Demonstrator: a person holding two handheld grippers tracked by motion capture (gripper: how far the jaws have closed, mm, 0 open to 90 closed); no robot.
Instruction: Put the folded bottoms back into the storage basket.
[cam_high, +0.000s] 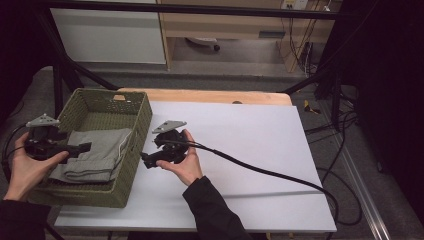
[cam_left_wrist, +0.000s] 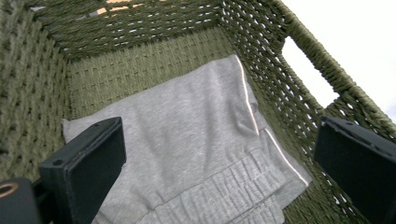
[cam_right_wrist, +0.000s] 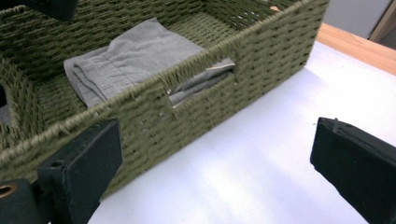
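While the white sheet (cam_high: 240, 150) covers most of the wooden table (cam_high: 210, 95), we note the green woven basket (cam_high: 131, 150) standing on its left part, with a cut-out handle slot in each end wall. Inside it lies the folded grey garment (cam_high: 95, 152), flat on the basket floor and pressed toward the near right wall, one corner showing through the slot in the right gripper view (cam_right_wrist: 201, 79). We judge it light, soft and limp: it will sag and unfold if lifted by one edge, so we would take it at the thick folded side by the ribbed band (cam_left_wrist: 219, 196), or with both grippers at opposite ends. It is neither fragile nor slippery. Our left gripper (cam_high: 80, 148) hangs over the basket's near left part, jaws spread wide and empty above the cloth, pointing across the basket with the hand cupped under the body. Our right gripper (cam_high: 145, 161) sits just outside the basket's right wall above the sheet, aimed at the wall, jaws likewise apart with nothing between them, palm underneath, cable (cam_high: 260, 170) trailing off to the right.
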